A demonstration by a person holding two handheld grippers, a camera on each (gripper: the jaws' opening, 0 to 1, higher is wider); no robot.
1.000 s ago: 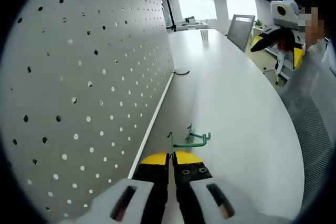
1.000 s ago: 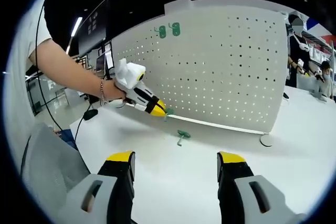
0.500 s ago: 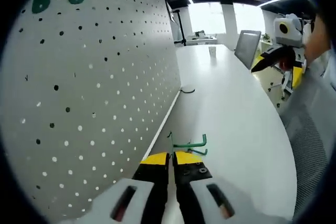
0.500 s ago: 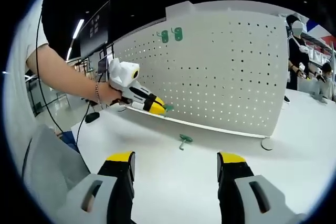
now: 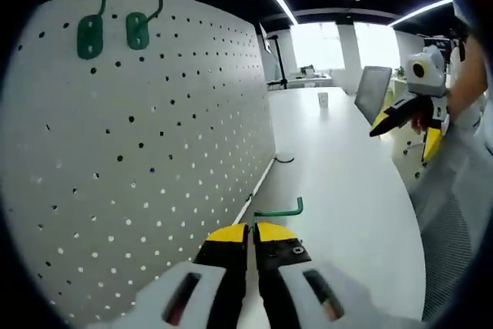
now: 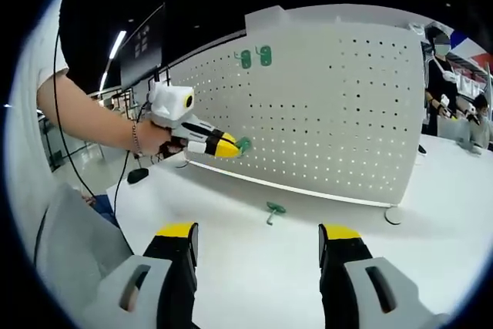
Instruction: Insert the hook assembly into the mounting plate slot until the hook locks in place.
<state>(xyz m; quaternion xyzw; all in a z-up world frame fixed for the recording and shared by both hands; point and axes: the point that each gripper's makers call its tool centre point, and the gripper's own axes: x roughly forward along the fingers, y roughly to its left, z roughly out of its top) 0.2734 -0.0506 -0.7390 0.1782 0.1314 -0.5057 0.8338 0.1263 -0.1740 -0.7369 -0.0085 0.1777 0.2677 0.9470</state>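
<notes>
We have the left tool (image 5: 251, 230) clamped tight on a green hook (image 5: 279, 210), yellow tips pressed together, the hook's wire arm sticking out ahead with its end curled up. It is lifted off the white tabletop (image 5: 339, 190) and sits just beside the face of the white pegboard (image 5: 146, 159), near its lower edge; whether the hook touches the board we cannot tell. From the right gripper view we catch that same left tool (image 6: 231, 146) held in a person's hand (image 6: 154, 138), green showing at its tip against the pegboard (image 6: 331, 113). Up high on the board, two green hooks (image 5: 114, 31) are already hanging side by side. Another green hook (image 6: 274, 209) lies loose on the tabletop (image 6: 254, 267) in front of the board. Our right tool (image 6: 254, 240) hangs wide open with nothing between its jaws, well back from the board, and it also shows in the left gripper view (image 5: 404, 117) off across the tabletop
</notes>
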